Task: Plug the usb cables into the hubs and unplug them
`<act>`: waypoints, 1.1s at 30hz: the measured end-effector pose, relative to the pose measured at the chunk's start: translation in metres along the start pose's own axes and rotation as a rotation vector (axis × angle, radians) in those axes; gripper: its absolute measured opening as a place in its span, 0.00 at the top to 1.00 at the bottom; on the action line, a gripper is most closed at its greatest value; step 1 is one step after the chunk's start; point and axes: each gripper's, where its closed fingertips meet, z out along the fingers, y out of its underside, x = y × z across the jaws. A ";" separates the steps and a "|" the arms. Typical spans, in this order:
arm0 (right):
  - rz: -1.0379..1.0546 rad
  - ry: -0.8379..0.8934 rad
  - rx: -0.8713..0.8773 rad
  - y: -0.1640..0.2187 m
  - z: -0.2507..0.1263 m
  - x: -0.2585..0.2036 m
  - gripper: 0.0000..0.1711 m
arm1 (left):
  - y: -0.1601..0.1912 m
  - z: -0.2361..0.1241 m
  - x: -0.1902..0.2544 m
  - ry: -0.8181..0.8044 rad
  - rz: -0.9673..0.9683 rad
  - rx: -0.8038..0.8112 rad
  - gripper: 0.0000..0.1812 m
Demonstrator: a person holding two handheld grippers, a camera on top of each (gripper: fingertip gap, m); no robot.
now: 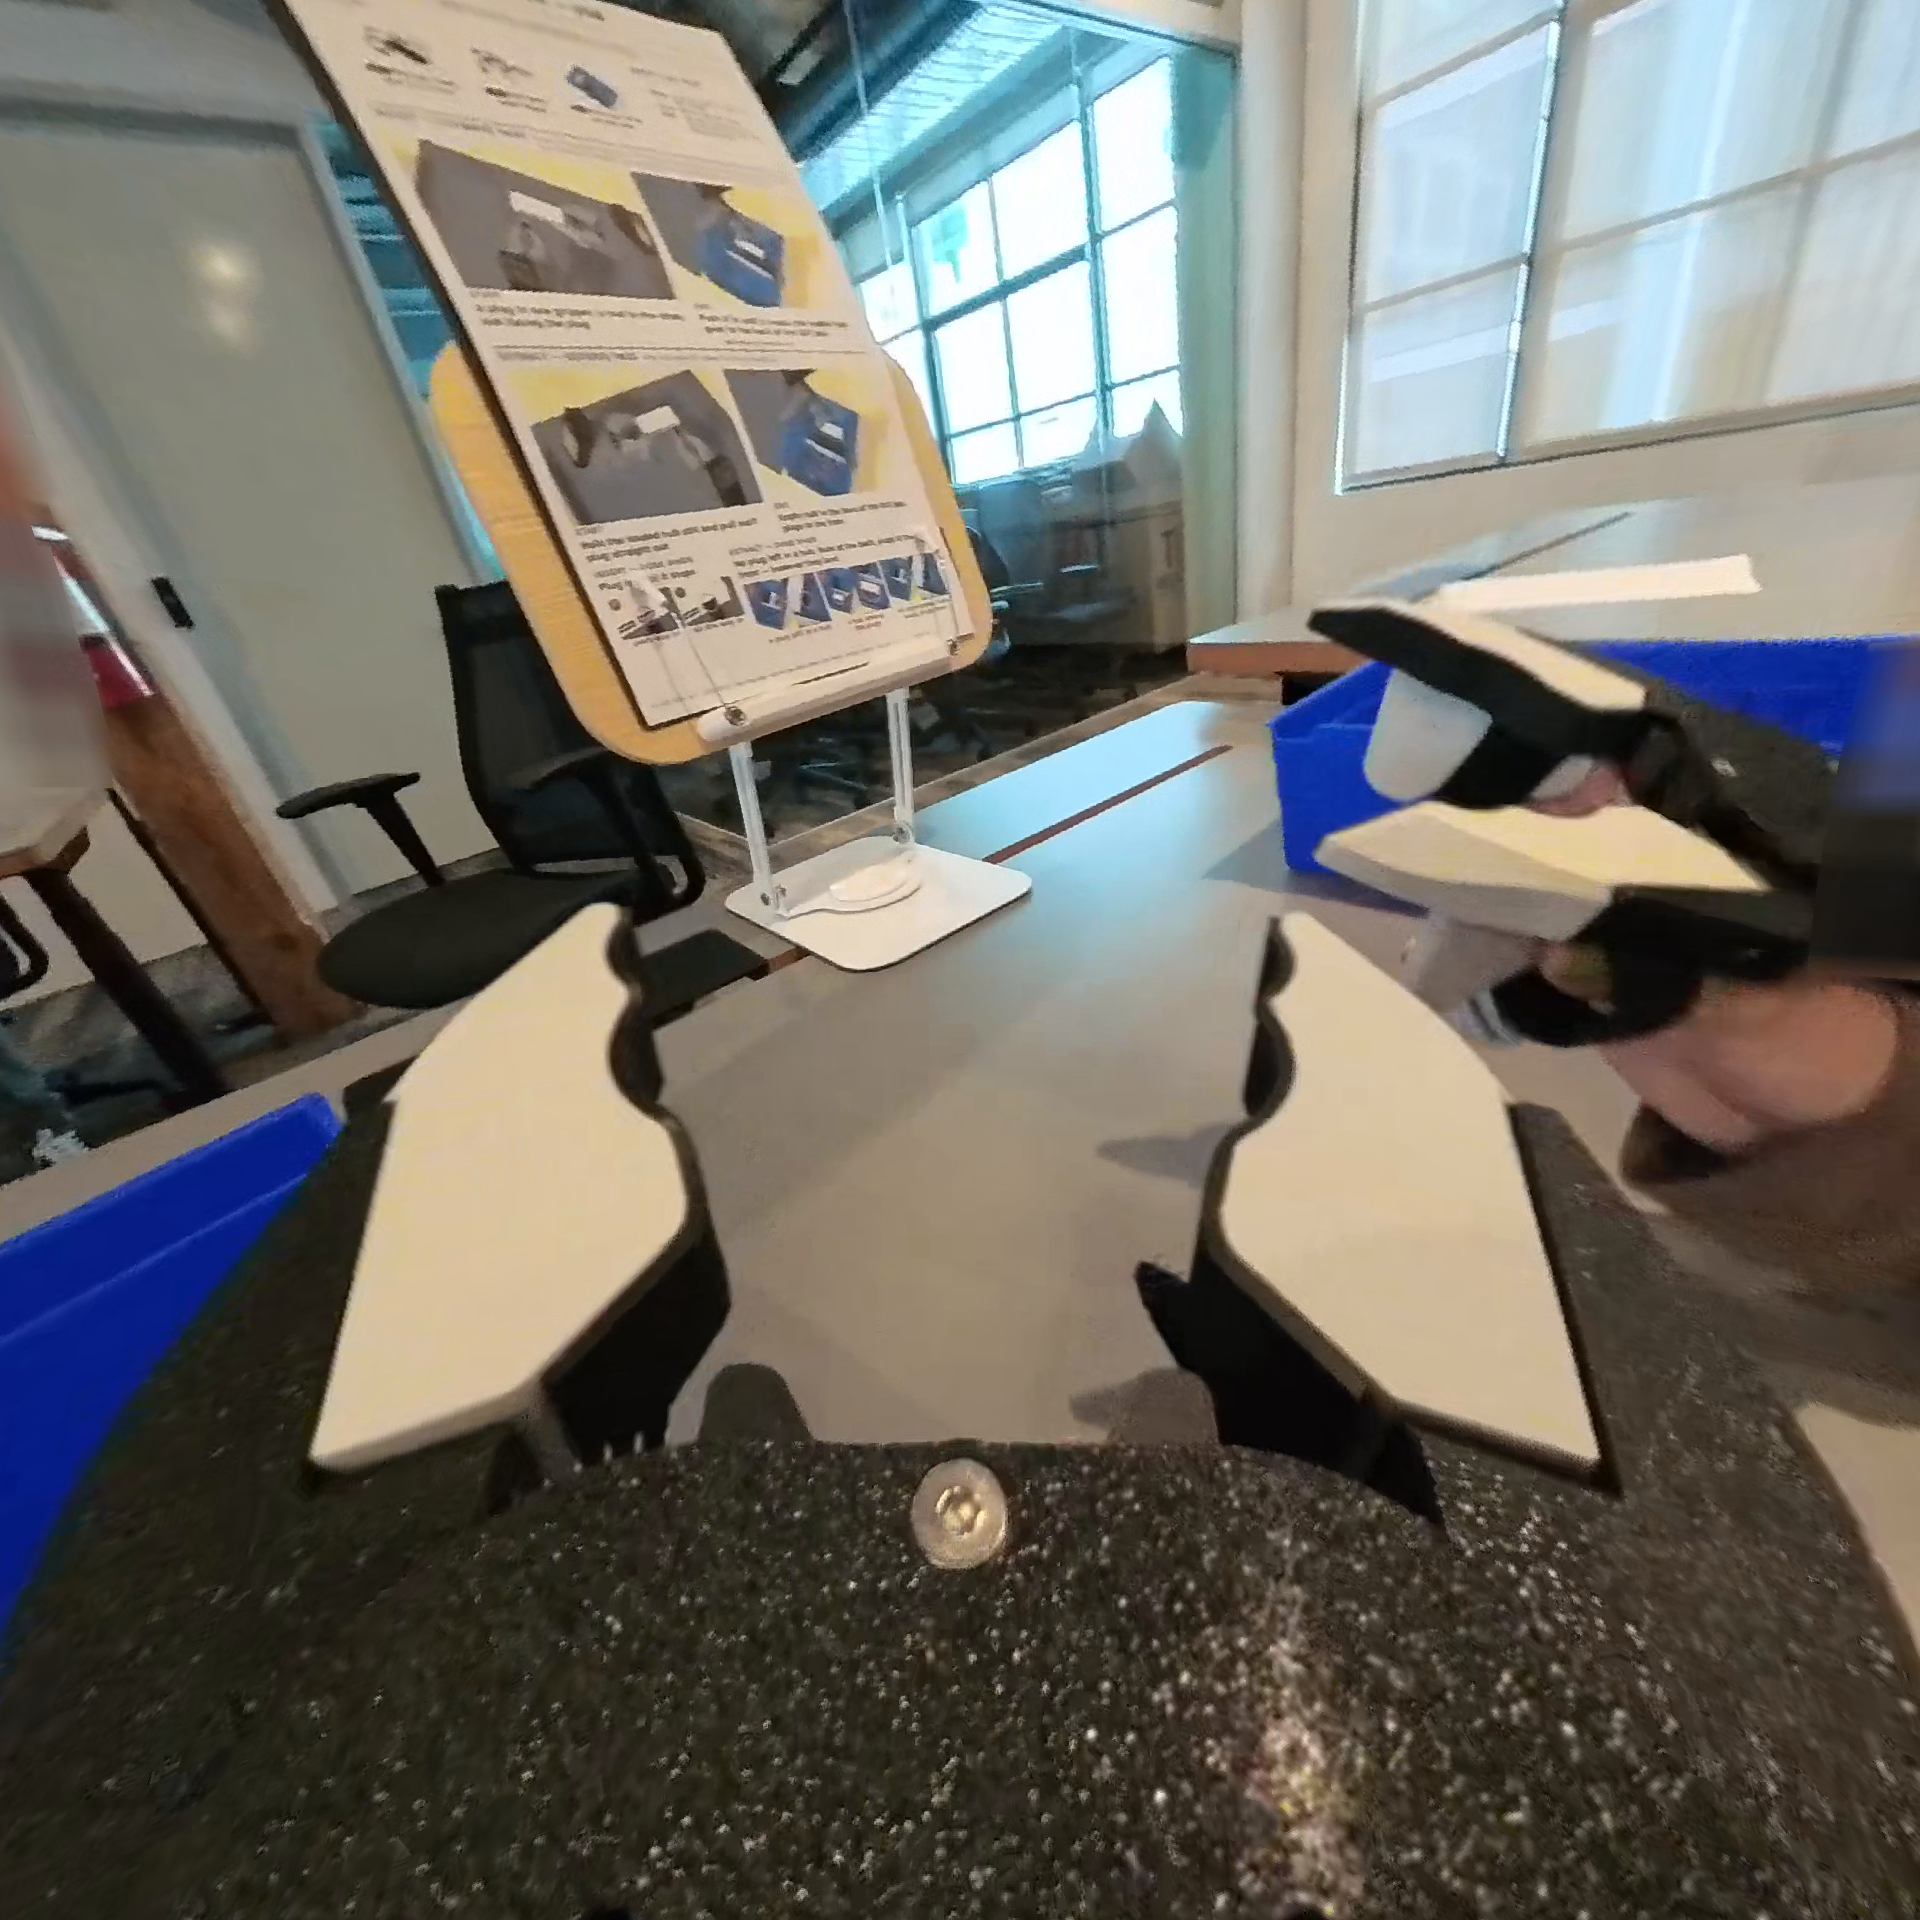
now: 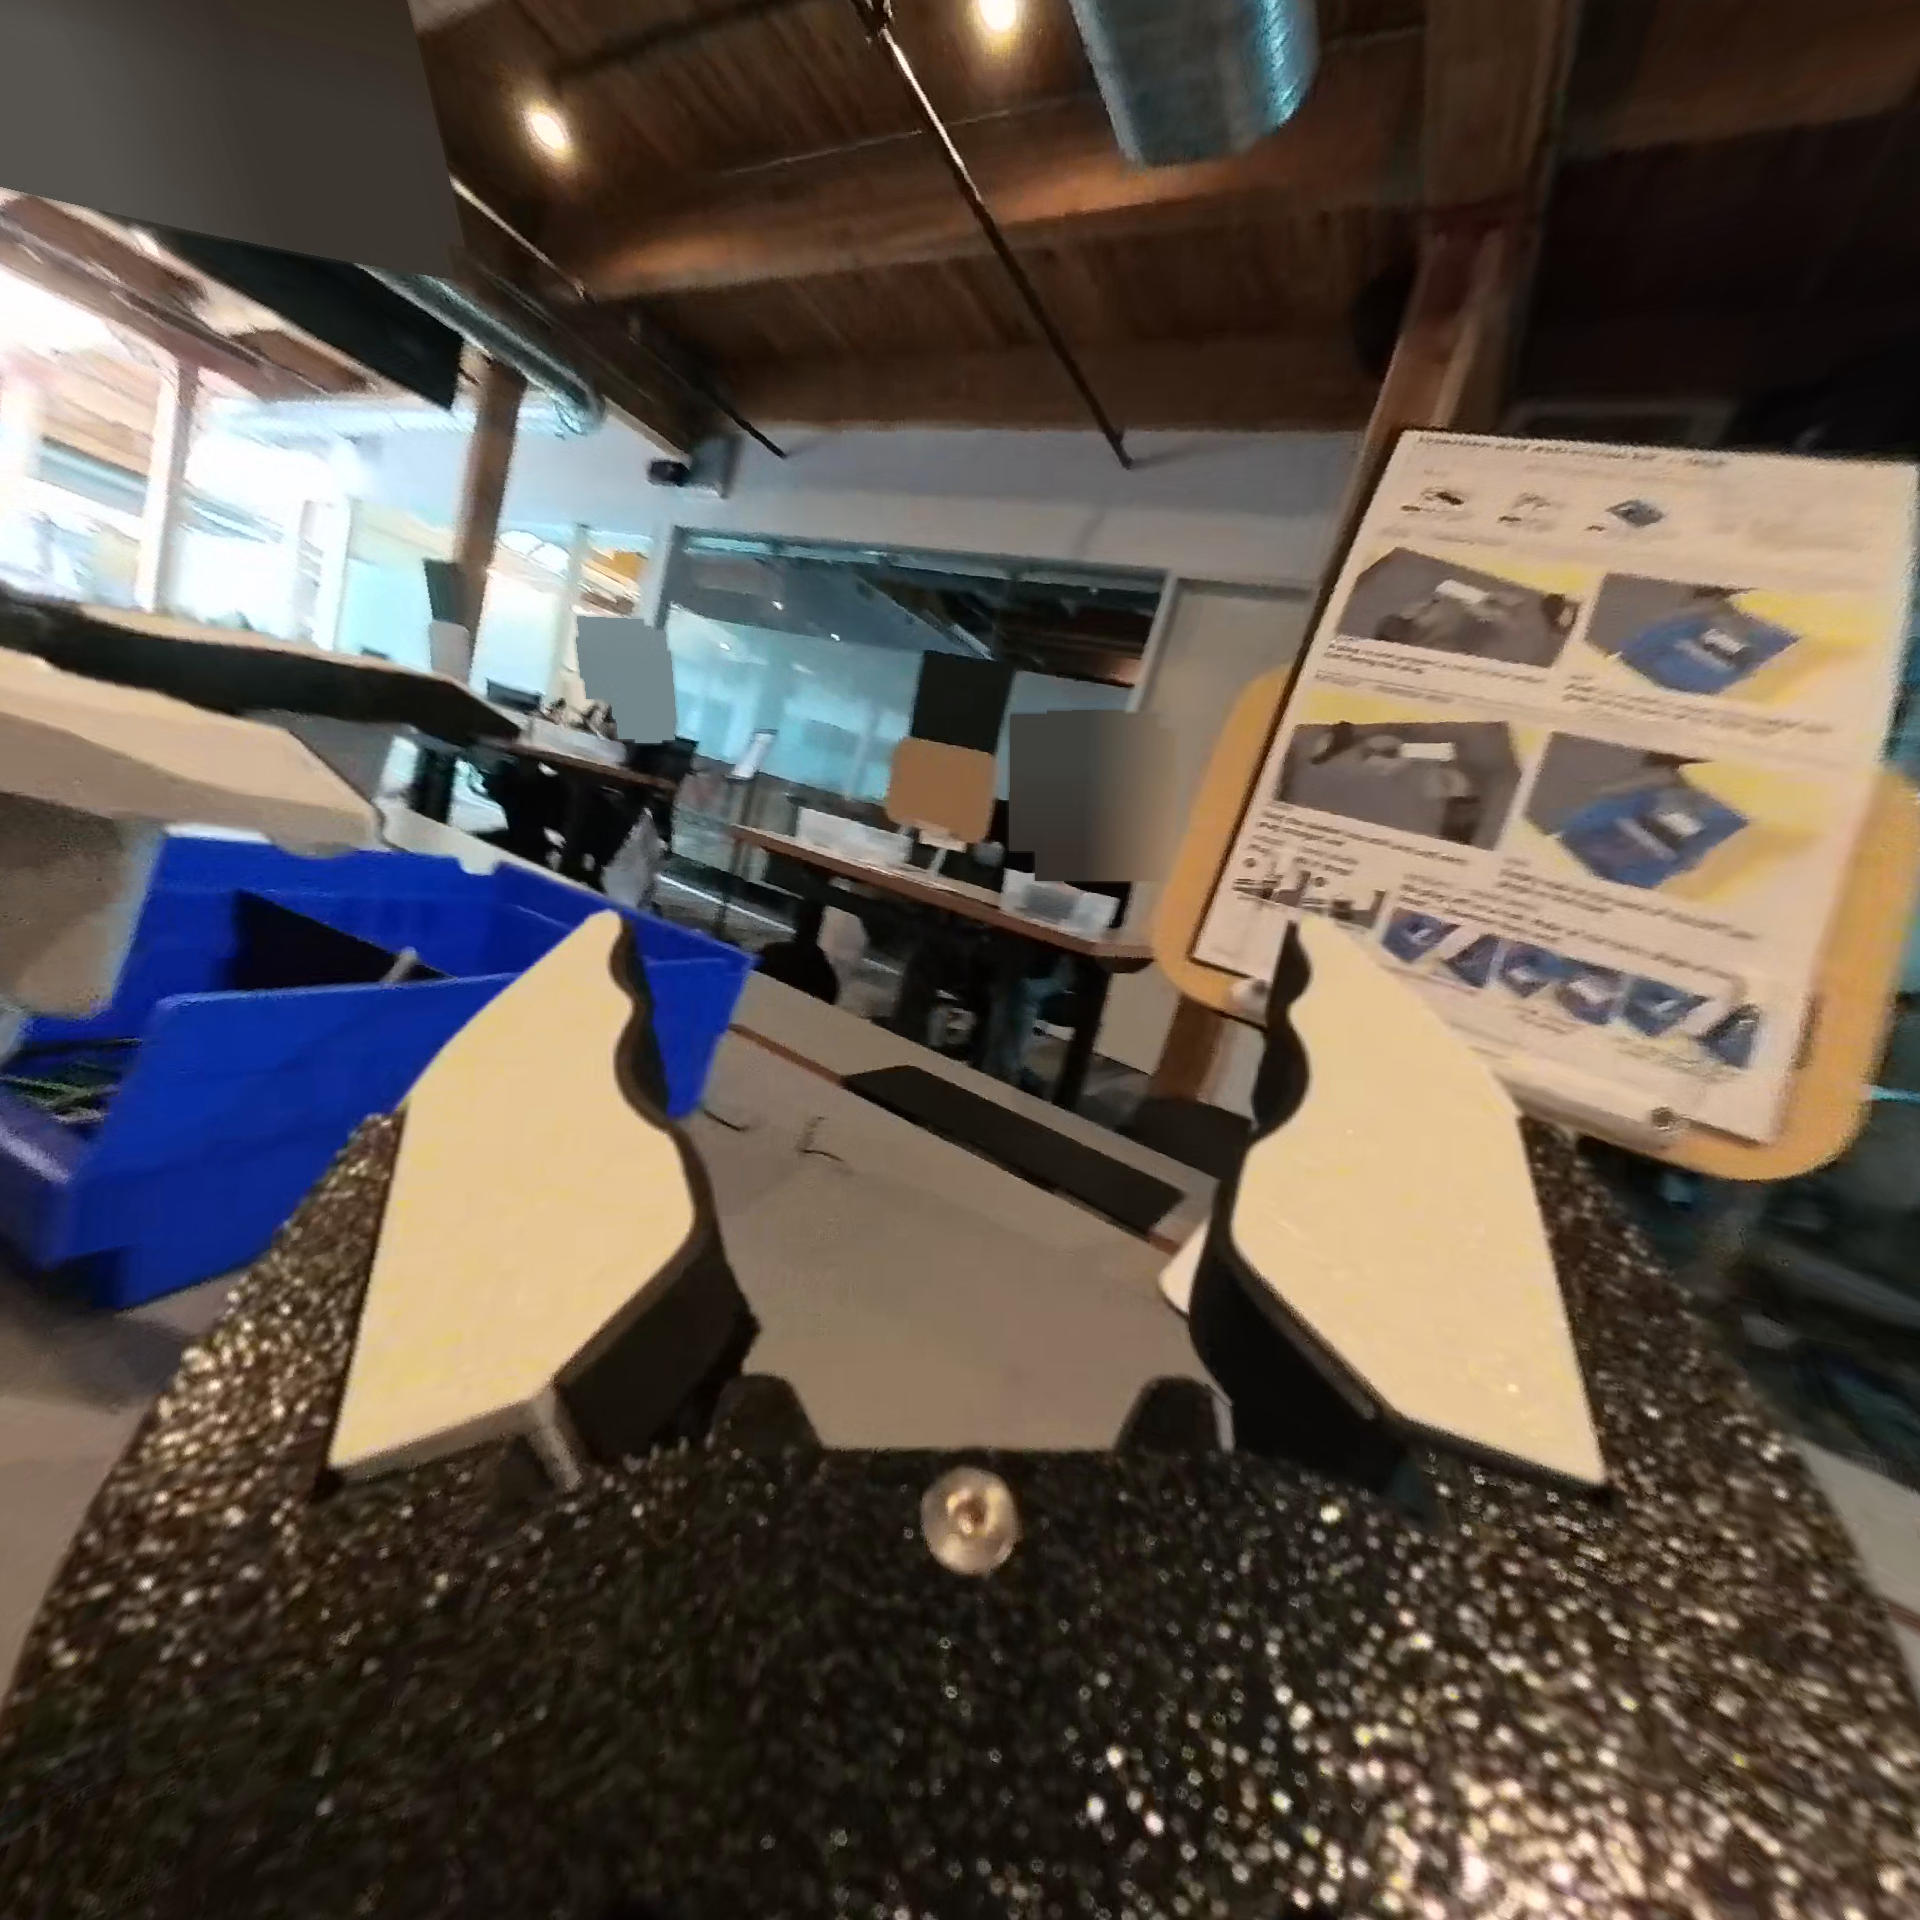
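The left claw hangs wide apart over the bare grey table, gripping nothing. Only the left wrist view shows the right claw, off to the left claw's right, held by a hand, its two white fingers spread with a white object between them that I cannot identify. From its own camera the right claw is spread apart and empty.

Two blue bins: one beyond the right claw, one left of the right claw. One instruction sheet on a stand ahead. No cable or hub is clearly visible.
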 end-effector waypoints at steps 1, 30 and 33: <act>0.029 -0.010 0.016 -0.001 0.000 -0.003 0.34 | 0.000 0.001 -0.001 -0.004 -0.028 0.003 0.35; -0.065 0.016 -0.319 0.060 -0.004 0.009 0.57 | 0.014 -0.013 -0.022 -0.032 0.122 -0.100 0.63; -0.097 0.008 -0.335 0.063 -0.004 0.006 0.58 | 0.017 -0.016 -0.029 -0.047 0.115 -0.126 0.64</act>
